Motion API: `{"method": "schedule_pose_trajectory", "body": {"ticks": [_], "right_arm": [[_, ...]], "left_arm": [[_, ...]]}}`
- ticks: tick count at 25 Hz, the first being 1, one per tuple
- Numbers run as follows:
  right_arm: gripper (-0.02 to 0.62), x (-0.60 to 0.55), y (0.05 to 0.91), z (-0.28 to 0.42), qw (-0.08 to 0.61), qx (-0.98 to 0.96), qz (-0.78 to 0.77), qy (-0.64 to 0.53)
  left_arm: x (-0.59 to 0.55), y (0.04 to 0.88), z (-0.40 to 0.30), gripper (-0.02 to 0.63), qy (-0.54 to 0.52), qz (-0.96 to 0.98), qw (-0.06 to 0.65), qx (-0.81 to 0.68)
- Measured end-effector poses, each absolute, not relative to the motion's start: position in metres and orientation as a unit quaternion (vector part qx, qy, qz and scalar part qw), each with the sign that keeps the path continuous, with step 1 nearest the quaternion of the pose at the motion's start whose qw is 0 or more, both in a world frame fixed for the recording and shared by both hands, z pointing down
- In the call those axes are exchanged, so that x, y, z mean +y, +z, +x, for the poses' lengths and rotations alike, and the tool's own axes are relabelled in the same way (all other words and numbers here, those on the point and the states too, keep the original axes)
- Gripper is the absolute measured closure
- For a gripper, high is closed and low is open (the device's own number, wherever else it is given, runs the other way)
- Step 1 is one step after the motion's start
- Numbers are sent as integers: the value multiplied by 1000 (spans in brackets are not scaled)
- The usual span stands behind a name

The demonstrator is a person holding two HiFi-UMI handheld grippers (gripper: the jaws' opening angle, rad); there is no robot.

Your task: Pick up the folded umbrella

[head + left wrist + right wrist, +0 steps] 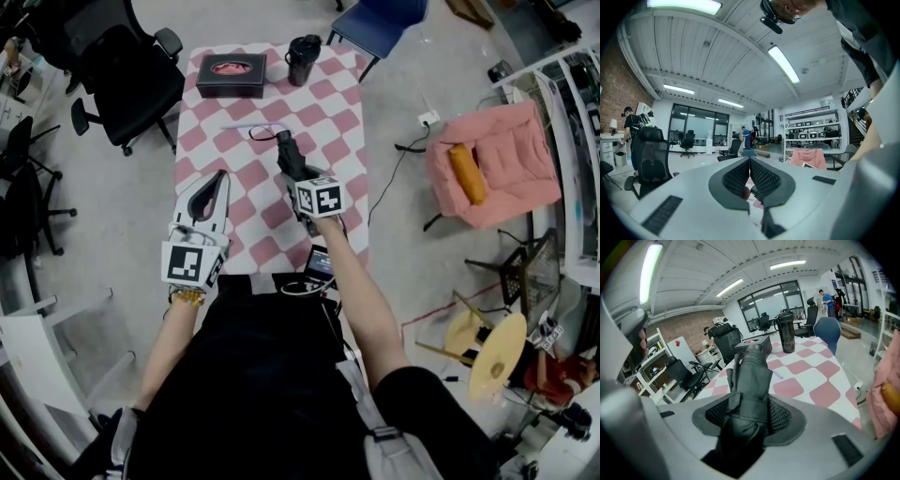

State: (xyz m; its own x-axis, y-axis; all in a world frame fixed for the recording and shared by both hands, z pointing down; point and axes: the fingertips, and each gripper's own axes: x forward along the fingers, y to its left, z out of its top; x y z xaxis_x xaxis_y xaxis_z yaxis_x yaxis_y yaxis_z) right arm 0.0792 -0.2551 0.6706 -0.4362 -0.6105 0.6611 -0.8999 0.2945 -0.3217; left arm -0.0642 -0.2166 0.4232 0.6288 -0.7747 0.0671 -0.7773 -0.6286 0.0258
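Observation:
The folded umbrella (287,150) is black and strapped tight, and it hangs above the pink-and-white checked table (323,117). My right gripper (293,174) is shut on its near end. In the right gripper view the umbrella (752,376) runs forward from between the mesh pads (783,416), tilted down toward the table. Its wrist strap loops off to the left. My left gripper (221,178) hovers over the table's left side, a little left of the umbrella. Its jaws meet at the tips (749,160) with nothing between them.
A black tissue box (231,75) and a black tumbler (303,58) stand at the table's far end, with a thin pen (246,126) nearer. A small device (321,262) lies at the near edge. Around the table are a black office chair (127,80), a blue chair (380,23) and a pink armchair (497,164).

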Motion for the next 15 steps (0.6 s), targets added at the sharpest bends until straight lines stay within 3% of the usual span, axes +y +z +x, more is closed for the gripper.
{"method": "schedule_pose_trajectory", "body": {"ticks": [15], "right_arm": [[382, -259, 635, 74, 181, -793, 487, 318]], "left_arm": [[-215, 418, -51, 592, 14, 909, 23, -417]]}}
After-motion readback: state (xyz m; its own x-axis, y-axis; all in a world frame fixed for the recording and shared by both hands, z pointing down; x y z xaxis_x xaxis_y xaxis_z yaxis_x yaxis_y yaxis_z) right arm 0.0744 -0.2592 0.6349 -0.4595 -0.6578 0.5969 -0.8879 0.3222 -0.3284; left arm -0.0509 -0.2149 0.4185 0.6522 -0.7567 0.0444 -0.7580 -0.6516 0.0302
